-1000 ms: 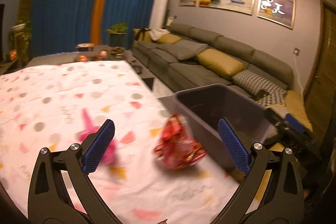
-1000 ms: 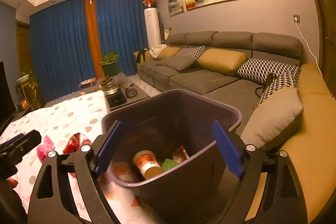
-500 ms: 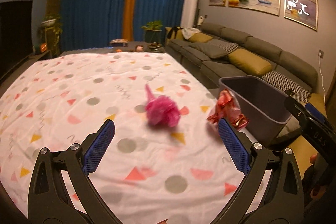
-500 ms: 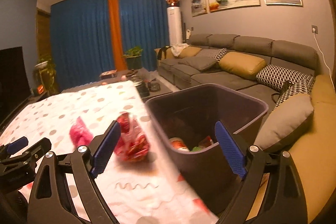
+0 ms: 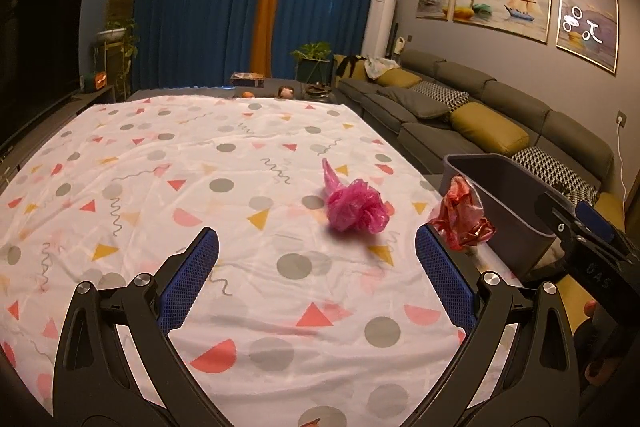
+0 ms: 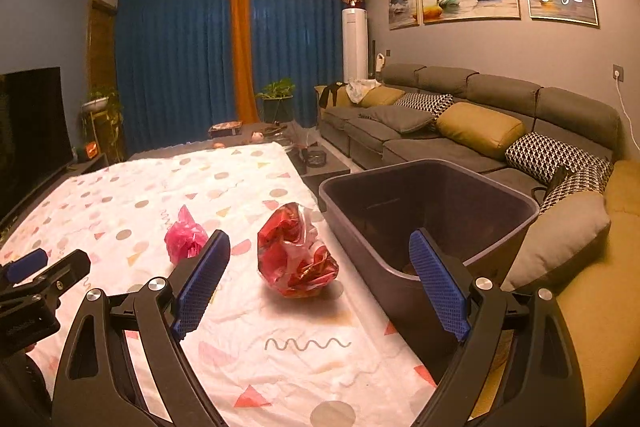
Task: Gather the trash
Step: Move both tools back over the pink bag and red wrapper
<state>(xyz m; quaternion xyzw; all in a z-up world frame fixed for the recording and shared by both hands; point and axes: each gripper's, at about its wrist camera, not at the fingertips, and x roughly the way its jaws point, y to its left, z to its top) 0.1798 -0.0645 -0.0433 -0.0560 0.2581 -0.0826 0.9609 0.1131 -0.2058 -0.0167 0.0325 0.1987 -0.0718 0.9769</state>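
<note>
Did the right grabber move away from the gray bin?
Yes. The right gripper swung leftward: the gray bin, once centred between its fingers, now sits to its right, and the red wrapper lies between them.

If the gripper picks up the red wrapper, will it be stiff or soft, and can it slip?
The red wrapper looks like crumpled thin plastic film, so it probably crushes softly between the jaws. It seems light for its size. Its glossy surface may slip, so a grip across the bulky middle seems safest.

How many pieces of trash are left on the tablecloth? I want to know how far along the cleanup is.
2. A pink crumpled bag lies toward the middle of the tablecloth; a red crinkled wrapper sits near the edge beside the grey bin. The bin's contents are mostly hidden.
</note>
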